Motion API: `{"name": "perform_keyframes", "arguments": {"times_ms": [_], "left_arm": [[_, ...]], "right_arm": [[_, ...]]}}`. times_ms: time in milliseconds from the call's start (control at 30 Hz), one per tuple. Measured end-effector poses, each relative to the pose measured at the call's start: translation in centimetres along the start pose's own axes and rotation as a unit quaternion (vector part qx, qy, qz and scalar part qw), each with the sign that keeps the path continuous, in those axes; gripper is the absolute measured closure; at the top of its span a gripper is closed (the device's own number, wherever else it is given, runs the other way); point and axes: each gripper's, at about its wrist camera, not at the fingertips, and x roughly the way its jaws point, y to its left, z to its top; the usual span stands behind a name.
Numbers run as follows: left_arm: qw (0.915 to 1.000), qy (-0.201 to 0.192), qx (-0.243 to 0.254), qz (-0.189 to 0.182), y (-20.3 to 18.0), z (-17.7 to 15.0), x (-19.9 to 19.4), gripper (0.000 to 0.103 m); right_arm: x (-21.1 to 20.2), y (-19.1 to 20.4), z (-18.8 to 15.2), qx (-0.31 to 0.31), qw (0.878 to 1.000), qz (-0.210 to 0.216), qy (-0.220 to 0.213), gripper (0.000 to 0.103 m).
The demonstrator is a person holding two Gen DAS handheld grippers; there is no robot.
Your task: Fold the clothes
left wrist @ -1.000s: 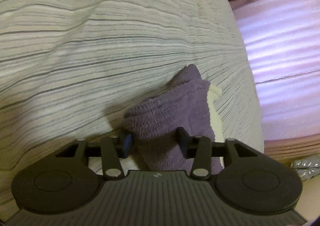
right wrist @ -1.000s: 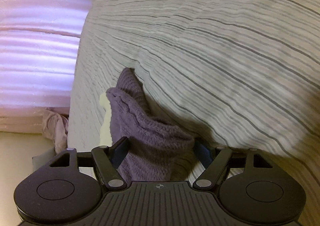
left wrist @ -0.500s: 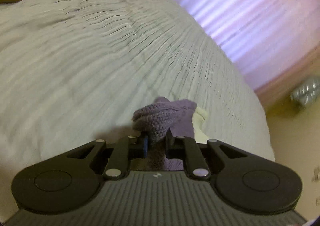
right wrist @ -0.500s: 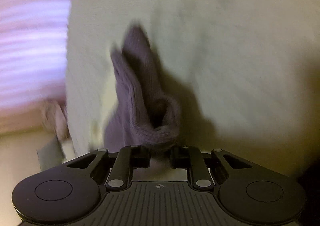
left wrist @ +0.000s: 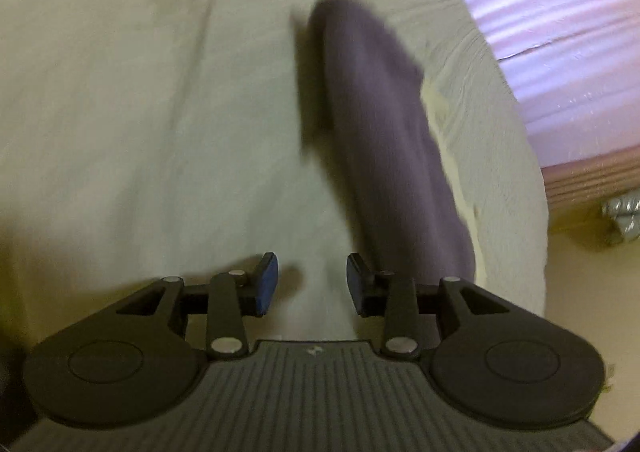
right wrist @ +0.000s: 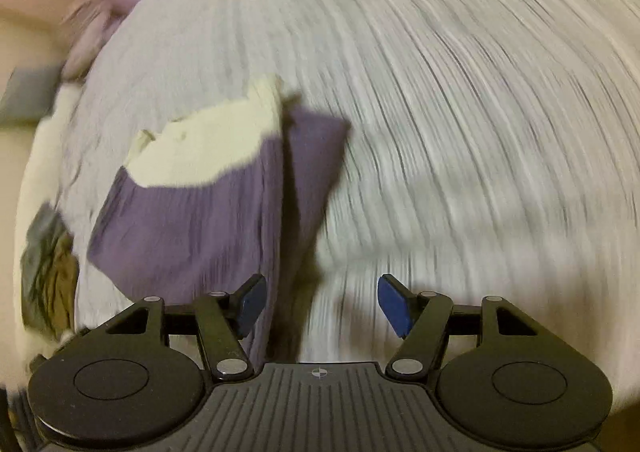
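Note:
A purple knitted sock (right wrist: 192,219) with a cream toe end (right wrist: 208,147) lies flat on the striped bed cover (right wrist: 480,131), near the bed's left edge in the right wrist view. A second purple layer shows along its right side. My right gripper (right wrist: 322,298) hangs above it, jaws opening; the sock's edge runs past the left pad, untouched. In the blurred left wrist view the same sock (left wrist: 384,131) stretches away to the right of my left gripper (left wrist: 311,280). Its jaws are opening too, with only bed cover (left wrist: 140,131) between them.
The bed's edge curves close beside the sock. Beyond it lie a pink striped surface (left wrist: 560,31) and a crumpled silver thing (left wrist: 622,215). A grey-brown heap of clothes (right wrist: 48,264) and a pinkish garment (right wrist: 88,39) lie off the bed's left side.
Half a second ago both grippers were shut on the sock's bunched cuff. Now both have let go and pulled back, and the sock lies stretched out flat.

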Motion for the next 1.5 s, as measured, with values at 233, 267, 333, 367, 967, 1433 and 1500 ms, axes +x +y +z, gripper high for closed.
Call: {"name": "perform_keyframes", "arguments": {"times_ms": [233, 267, 333, 367, 967, 1433, 1500], "left_arm": [[0.9931, -0.085, -0.078, -0.019, -3.3, -13.0, -0.4, 0.062], [0.9906, -0.096, -0.094, -0.028, -4.0, -14.3, -0.2, 0.061], [0.9872, -0.101, -0.114, -0.046, -5.3, -16.8, 0.8, 0.055], [0.9855, -0.103, -0.123, -0.055, -6.0, -18.1, 1.3, 0.054], [0.9745, -0.194, -0.098, -0.055, -8.6, -24.0, 0.9, 0.095], [0.98, -0.167, -0.013, 0.107, -8.5, -22.9, -5.9, 0.089], [0.9769, -0.175, 0.018, 0.121, -9.0, -21.6, -6.8, 0.091]], "right_arm": [[4.4, -1.0, 10.2, -0.129, 0.983, 0.074, 0.11, 0.038], [4.9, -1.0, 11.3, -0.149, 0.977, 0.084, 0.125, 0.038], [5.7, -0.9, 13.0, -0.188, 0.965, 0.101, 0.15, 0.038], [6.1, -0.9, 13.8, -0.201, 0.96, 0.111, 0.161, 0.037], [10.1, -3.2, 12.6, -0.129, 0.918, 0.246, 0.283, 0.082], [5.4, -0.6, 12.3, -0.343, 0.91, 0.061, 0.224, 0.056], [4.9, 1.5, 13.1, -0.394, 0.901, 0.054, 0.172, 0.057]]}}
